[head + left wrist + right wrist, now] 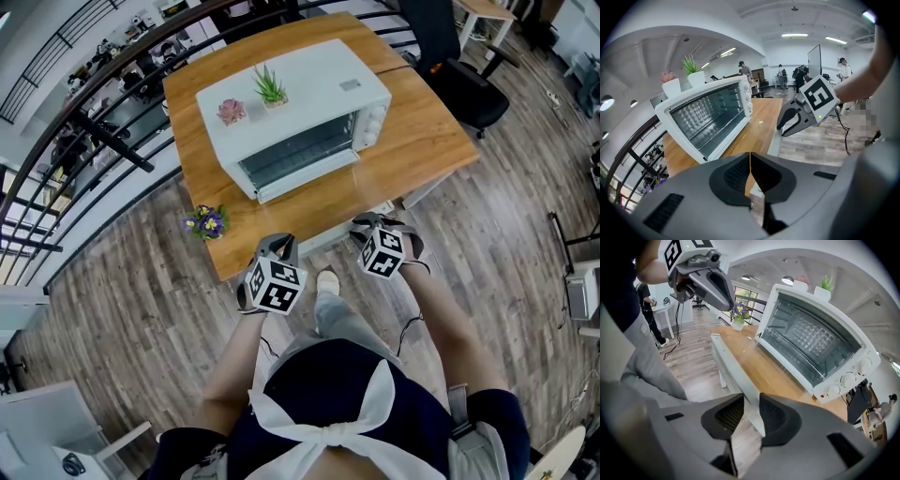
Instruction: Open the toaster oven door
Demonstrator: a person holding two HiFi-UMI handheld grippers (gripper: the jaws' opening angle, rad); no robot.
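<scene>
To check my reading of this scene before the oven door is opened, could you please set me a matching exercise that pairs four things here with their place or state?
Things:
1. green plant
2. purple flowers
3. left tongs
4. right tongs

Place or state:
A. jaws apart, pressing on nothing
B. on top of the toaster oven
C. jaws together, nothing between them
D. on the wooden table near its corner, apart from the toaster oven

Pairs: 1-B, 2-D, 3-C, 4-A
</scene>
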